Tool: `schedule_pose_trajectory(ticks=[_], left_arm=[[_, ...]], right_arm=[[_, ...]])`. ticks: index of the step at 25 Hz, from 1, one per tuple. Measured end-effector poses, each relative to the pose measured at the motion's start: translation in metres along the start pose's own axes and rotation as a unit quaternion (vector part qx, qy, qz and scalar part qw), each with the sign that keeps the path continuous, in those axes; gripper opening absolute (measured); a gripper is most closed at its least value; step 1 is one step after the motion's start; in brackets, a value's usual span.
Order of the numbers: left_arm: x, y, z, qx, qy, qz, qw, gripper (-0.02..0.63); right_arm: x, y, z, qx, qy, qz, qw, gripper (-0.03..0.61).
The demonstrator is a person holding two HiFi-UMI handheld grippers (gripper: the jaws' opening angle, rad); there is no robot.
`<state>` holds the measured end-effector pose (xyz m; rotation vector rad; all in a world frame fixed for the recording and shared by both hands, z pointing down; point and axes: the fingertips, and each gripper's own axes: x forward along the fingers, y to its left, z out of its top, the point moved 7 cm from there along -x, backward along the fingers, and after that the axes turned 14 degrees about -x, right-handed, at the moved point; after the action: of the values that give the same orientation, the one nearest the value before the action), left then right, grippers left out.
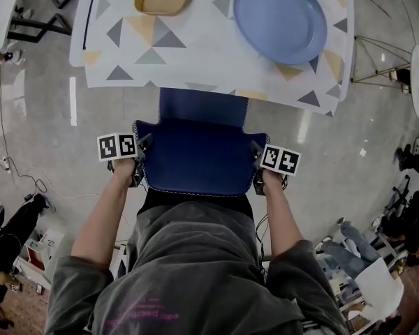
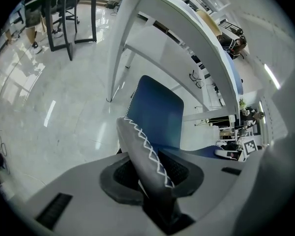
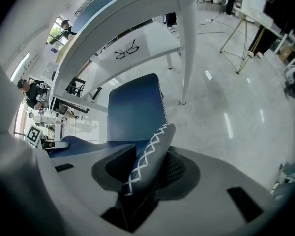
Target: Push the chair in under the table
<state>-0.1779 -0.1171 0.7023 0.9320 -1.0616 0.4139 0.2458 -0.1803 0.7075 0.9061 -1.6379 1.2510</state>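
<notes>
Pinching blue padded chair point(image 1: 199, 155) by its stitched side edges: left gripper point(image 1: 140, 162) and right gripper point(image 1: 258, 169). I judge padding soft, frame stiff.

Blue chair point(image 1: 195, 155) with white-stitched backrest edges, upright, its seat front at the triangle-patterned table point(image 1: 209, 44) edge

The person is wearing a grey shirt point(image 1: 188, 257) with pink letters point(image 1: 143, 317). The left gripper point(image 1: 141, 160) and right gripper point(image 1: 257, 167) are showing black-and-white squares point(image 1: 116, 146).
</notes>
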Motion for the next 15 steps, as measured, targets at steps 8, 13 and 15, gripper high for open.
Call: schedule_pose_trajectory(ticks=[8,13,15], left_arm=[[0.003,-0.018,0.044,0.009,-0.001,-0.001,1.0000,0.098],[0.006,-0.029,0.067,0.009,-0.005,-0.005,0.9999,0.098],[0.007,-0.033,0.075,0.011,-0.005,-0.004,0.9999,0.100]], right_arm=[[0.006,-0.002,0.041,0.006,-0.011,-0.001,1.000,0.137],[0.011,-0.004,0.067,0.006,-0.018,0.001,1.000,0.138],[0.013,-0.006,0.075,0.006,-0.018,0.001,1.000,0.140]])
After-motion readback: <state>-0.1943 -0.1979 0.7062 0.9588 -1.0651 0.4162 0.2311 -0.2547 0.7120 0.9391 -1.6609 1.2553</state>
